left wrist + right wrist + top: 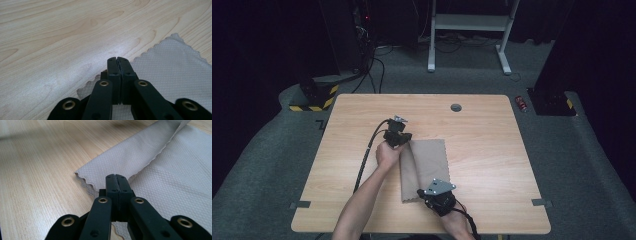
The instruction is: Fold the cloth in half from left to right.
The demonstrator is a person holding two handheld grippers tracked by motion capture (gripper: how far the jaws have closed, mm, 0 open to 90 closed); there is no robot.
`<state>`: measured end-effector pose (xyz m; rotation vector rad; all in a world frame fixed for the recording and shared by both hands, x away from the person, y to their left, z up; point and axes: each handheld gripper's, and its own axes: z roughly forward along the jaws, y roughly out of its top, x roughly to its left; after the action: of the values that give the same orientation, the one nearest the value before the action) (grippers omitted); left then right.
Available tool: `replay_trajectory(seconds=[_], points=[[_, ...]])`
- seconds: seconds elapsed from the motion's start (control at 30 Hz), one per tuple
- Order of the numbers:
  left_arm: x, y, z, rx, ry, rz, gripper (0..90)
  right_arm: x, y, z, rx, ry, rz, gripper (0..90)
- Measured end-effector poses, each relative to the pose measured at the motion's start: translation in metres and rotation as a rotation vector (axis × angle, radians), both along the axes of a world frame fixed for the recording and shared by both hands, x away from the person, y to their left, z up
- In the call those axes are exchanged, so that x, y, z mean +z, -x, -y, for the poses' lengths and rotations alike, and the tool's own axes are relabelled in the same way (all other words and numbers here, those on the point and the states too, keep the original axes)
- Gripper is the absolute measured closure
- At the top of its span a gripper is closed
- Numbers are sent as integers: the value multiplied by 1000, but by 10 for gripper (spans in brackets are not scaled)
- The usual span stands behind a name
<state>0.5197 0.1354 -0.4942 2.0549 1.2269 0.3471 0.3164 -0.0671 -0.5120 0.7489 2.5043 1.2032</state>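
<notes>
High view: a light wooden table (482,150) with rounded corners stands on grey carpet (592,165) in a dark room; a white desk frame (469,30) sits at top centre. A beige cloth (432,160), its left strip folded over, lies at centre. The left gripper (404,141) pinches its upper left corner, the right gripper (424,195) its lower left.

Left gripper view: jaws clenched on the scalloped, grid-woven cloth (170,67), lower right.

Right gripper view: jaws clamped on the folded edge of the cloth (150,165), centre right.
</notes>
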Motion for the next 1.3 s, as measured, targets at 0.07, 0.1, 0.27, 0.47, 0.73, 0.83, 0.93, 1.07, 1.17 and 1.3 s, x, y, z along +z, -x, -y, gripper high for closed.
replay_trajectory(seconds=[0.07, 0.1, 0.27, 0.47, 0.73, 0.83, 0.93, 1.07, 1.17, 1.3], points=[[1, -1, 1, -4, 1, 3, 890, 0, 0, 3, -6, -7, -2, 900], [1, -1, 3, -6, 3, 1, 890, 0, 0, 4, -8, -9, -1, 900], [2, -3, 11, -25, -14, 0, 890, -3, 1, 11, -24, -19, -8, 900], [7, -4, 24, -50, -22, 12, 889, -4, 1, 19, -38, -28, -13, 900], [6, -6, 33, -62, -21, 10, 889, -5, 3, 31, -65, -41, -17, 900], [7, -9, 40, -75, -41, 14, 888, -5, 3, 37, -79, -39, -16, 900], [8, -9, 47, -86, -47, 15, 888, -5, 3, 42, -91, -39, -15, 900], [6, -11, 57, -105, -52, 13, 888, -6, 4, 46, -101, -32, -18, 900], [4, -12, 63, -109, -46, 8, 888, -7, 6, 50, -112, -24, -16, 900], [5, -14, 70, -120, -50, 10, 887, -6, 7, 56, -123, -23, -7, 900]])
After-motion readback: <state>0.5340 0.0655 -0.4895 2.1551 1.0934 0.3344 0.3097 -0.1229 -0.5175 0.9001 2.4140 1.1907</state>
